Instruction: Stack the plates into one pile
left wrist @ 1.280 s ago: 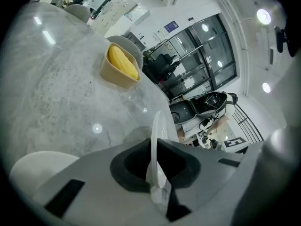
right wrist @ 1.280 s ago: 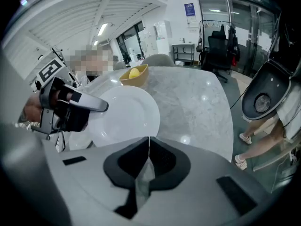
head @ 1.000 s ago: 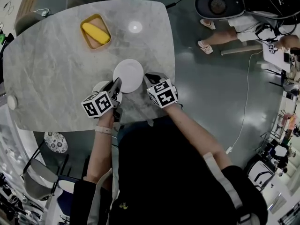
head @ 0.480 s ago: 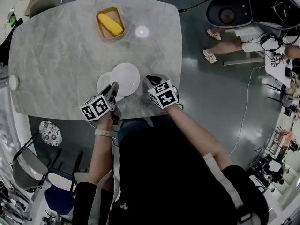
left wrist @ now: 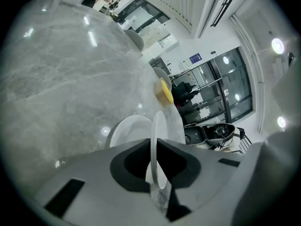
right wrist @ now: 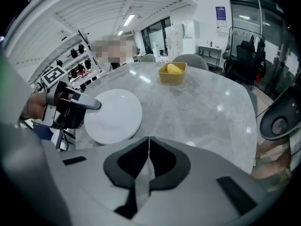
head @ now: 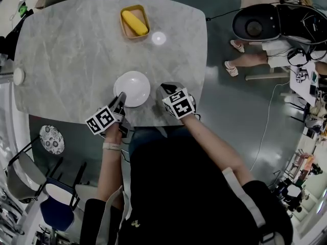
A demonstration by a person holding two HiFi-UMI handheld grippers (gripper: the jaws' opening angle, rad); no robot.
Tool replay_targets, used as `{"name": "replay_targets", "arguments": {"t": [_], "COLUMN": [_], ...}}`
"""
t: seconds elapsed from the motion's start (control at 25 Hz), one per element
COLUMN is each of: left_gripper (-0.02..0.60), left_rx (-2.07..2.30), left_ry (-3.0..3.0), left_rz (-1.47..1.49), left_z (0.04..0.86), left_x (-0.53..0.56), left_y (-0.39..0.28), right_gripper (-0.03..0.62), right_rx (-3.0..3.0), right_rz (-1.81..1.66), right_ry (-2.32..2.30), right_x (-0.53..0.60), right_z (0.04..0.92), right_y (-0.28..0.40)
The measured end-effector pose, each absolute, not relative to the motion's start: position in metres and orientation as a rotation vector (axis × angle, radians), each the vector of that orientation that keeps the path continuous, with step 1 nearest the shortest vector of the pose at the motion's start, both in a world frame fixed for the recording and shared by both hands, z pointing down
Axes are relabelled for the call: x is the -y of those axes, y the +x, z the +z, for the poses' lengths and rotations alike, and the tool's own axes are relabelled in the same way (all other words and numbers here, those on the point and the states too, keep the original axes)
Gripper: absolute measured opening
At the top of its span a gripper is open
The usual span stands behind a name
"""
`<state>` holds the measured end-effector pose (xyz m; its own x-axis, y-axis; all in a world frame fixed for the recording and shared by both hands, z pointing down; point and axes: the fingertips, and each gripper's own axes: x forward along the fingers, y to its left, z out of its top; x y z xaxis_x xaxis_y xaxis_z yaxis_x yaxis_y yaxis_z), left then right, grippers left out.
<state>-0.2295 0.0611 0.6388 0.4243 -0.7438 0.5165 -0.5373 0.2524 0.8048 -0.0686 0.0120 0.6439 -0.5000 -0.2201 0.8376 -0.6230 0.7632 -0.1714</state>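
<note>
The left hand-held gripper (head: 120, 97), jaws clamped on the rim of a white plate (head: 134, 87), has just swung it sideways. It now hangs right over the second plate (left wrist: 127, 133), which peeks out beneath only in the left gripper view, so to my eye the pile is one lowering and release from done. The right hand-held gripper (head: 164, 88) waits just beside, jaws closed on nothing, and at the far end of the surface (head: 66, 55) a tan tray (head: 123, 20) holds one yellow thing (head: 136, 22).
</note>
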Motion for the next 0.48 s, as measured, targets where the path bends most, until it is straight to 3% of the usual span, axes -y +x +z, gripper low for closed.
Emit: {"name": "replay_targets", "arguments": {"t": [0.48], "left_gripper": [0.064], "left_rx": [1.266], "left_ry": [1.465], "left_rz": [0.013], "left_z": [0.653], "left_x": [-0.07], "left_y": [-0.244], "right_gripper": [0.018], "right_rx": [2.075], "right_rz": [0.569], "right_ry": [0.633], "right_x": [-0.006], "right_z": [0.64], "right_y": [-0.084]}}
